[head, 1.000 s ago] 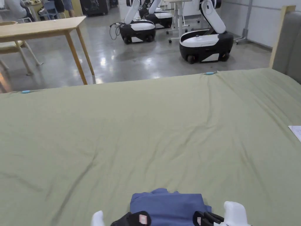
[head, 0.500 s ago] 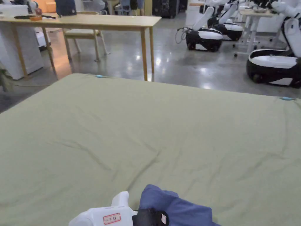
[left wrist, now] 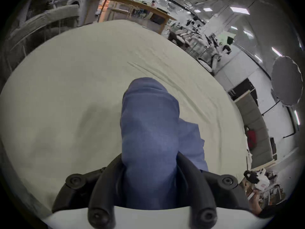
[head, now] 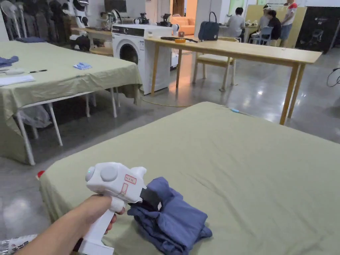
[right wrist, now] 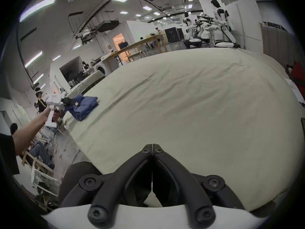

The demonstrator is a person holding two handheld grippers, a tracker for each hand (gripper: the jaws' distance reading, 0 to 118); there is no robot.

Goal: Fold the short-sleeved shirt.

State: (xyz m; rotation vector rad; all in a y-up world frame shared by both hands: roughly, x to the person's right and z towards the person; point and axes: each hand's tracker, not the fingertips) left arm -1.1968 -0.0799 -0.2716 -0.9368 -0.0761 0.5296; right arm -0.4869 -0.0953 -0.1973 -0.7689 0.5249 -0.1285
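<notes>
Bunching between the left gripper jaws, the folded shirt hides their tips.

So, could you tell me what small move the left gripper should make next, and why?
Probably lower and open: the left gripper is shut on the folded blue shirt, whose bundle already rests near the corner of the green-covered table, while the right gripper is shut on nothing, well away.
</notes>
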